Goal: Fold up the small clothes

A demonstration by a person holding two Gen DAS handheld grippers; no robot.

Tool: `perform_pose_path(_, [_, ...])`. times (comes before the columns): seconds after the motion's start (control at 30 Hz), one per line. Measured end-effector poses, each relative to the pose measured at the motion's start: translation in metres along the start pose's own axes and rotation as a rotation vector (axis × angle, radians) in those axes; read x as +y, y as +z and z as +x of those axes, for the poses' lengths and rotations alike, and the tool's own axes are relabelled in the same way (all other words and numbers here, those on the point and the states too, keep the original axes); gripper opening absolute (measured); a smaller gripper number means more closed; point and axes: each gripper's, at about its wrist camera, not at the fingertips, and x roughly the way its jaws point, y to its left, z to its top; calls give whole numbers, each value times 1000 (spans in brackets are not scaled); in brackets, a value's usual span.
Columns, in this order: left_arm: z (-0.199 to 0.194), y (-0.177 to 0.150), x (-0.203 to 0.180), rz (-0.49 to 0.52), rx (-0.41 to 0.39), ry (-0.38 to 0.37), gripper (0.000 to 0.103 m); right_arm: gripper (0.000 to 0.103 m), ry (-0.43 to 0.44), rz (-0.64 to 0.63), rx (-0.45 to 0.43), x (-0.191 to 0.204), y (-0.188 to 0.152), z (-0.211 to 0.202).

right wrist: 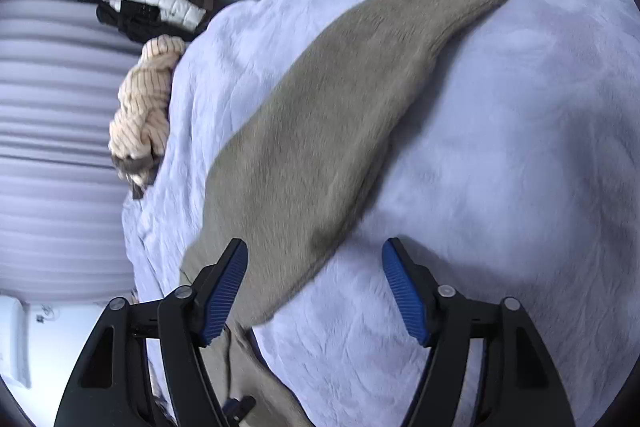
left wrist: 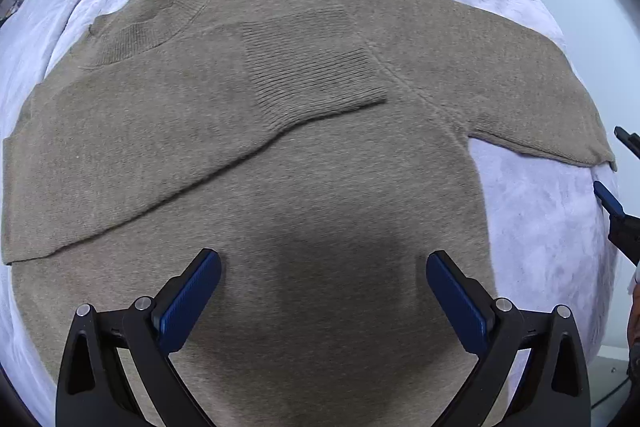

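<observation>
— Spread flat on the white bedcover [left wrist: 540,227]: brown sweater [left wrist: 280,187], one sleeve [left wrist: 312,67] folded across the chest. Other sleeve [right wrist: 340,99] stretched outward, running away from the right gripper [right wrist: 314,287].

— Closer to that sleeve? Right gripper, open, empty, just above it. Left gripper [left wrist: 324,299] open too, over the body.

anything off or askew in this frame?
Nothing damaged. The sweater lies flat on the white sheet, one sleeve folded across the chest, the other sleeve still stretched out. Both the left claw and right claw are open. A striped garment sits bunched at the sheet's edge.
</observation>
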Motion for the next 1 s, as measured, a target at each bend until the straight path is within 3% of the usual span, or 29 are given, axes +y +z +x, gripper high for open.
perform_pose_path(0.2, [8,12,-35,3,-6,-3,103,79,64,93,-22,-14,24,4])
perform_pose_path(0.53, [12,17,-59,0,-4,7,103,78,126,171,-47,-16,51,13])
perform_pose_path(0.57, [9,26,-70,-1,-5,9,103,74,129,179,-49,-16,51,13])
perform_pose_path(0.63, [5,30,-72,2,-15,16,103,29,136,173,-38,-13,52,13])
perform_pose_path(0.7, [1,31,-70,2,-22,19,103,10,163,138,-20,-5,52,15])
perform_pose_path(1.0, [-7,39,-51,-40,-48,17,103,9,301,-31,28,60,36,13])
